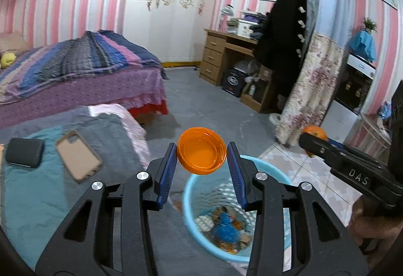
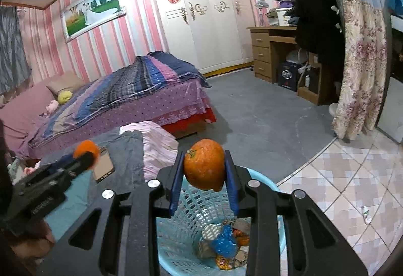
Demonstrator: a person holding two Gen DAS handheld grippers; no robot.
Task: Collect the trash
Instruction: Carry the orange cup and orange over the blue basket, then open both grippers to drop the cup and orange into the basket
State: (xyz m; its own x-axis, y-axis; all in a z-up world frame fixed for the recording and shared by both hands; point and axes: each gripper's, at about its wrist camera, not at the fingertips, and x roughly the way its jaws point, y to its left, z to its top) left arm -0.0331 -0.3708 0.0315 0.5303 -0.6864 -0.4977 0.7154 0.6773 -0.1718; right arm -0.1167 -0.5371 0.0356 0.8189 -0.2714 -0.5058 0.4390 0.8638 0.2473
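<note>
My left gripper (image 1: 201,157) is shut on an orange plastic lid (image 1: 201,153), held above the rim of a light blue trash basket (image 1: 191,187) with wrappers and a blue bag inside. My right gripper (image 2: 204,165) is shut on an orange fruit (image 2: 204,164), held over the same basket (image 2: 267,184). The right gripper also shows at the right of the left wrist view (image 1: 306,140). The left gripper with the lid shows blurred at the left of the right wrist view (image 2: 87,151).
A low table with a teal and grey cloth (image 1: 37,195) carries a phone (image 1: 78,155) and a black case (image 1: 24,152). A bed (image 1: 75,74), a wooden desk (image 1: 226,49), a hanging floral curtain (image 1: 312,89) and a small bottle on the tiles (image 2: 365,213) surround the open floor.
</note>
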